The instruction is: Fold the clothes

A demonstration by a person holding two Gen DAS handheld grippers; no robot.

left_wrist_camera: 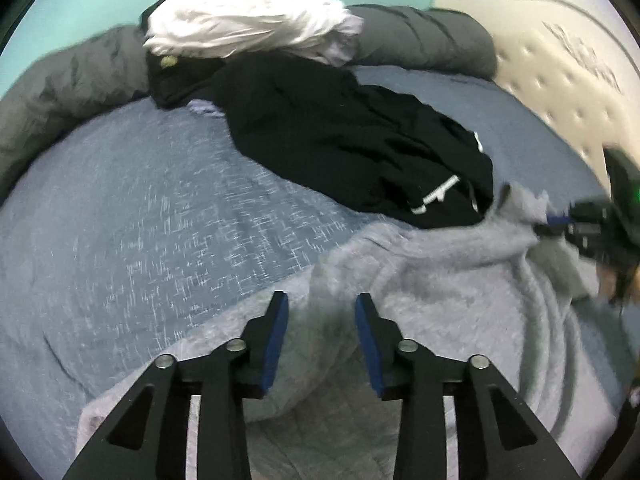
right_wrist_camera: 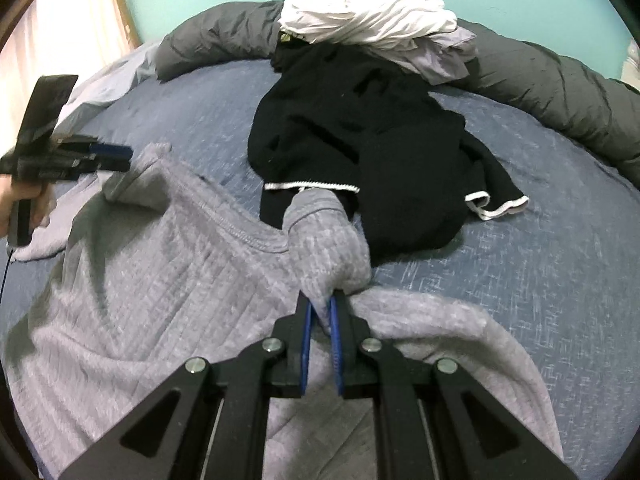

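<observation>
On the blue bedspread (right_wrist_camera: 520,280), the grey sweater (right_wrist_camera: 160,280) served as landmark, spread crumpled across the near part of the bed. Left of its upper edge in the right wrist view, the left gripper (right_wrist_camera: 130,158) hung just over a raised fold of the sweater, a hand (right_wrist_camera: 16,204) on its grip. In its own view the left gripper (left_wrist_camera: 322,304) stood partly open, blue pads (left_wrist_camera: 276,340) apart, nothing pinched between them, grey fabric lying below. At the sweater's middle, the right gripper (right_wrist_camera: 320,304) was clamped narrow on a bunched piece of the sweater, possibly a sleeve, the fabric pulled up into a hump past the fingertips. In the left wrist view the right gripper (left_wrist_camera: 554,222) showed at the sweater's far right corner, gripping cloth. Just beyond the sweater lay a black garment (right_wrist_camera: 360,152) with white trim, touching the bunched hump. Beyond that, a white garment (right_wrist_camera: 368,12) sat heaped on the black one's far end. Behind both, a dark grey duvet (right_wrist_camera: 560,92) ran rolled along the bed's far edge.
</observation>
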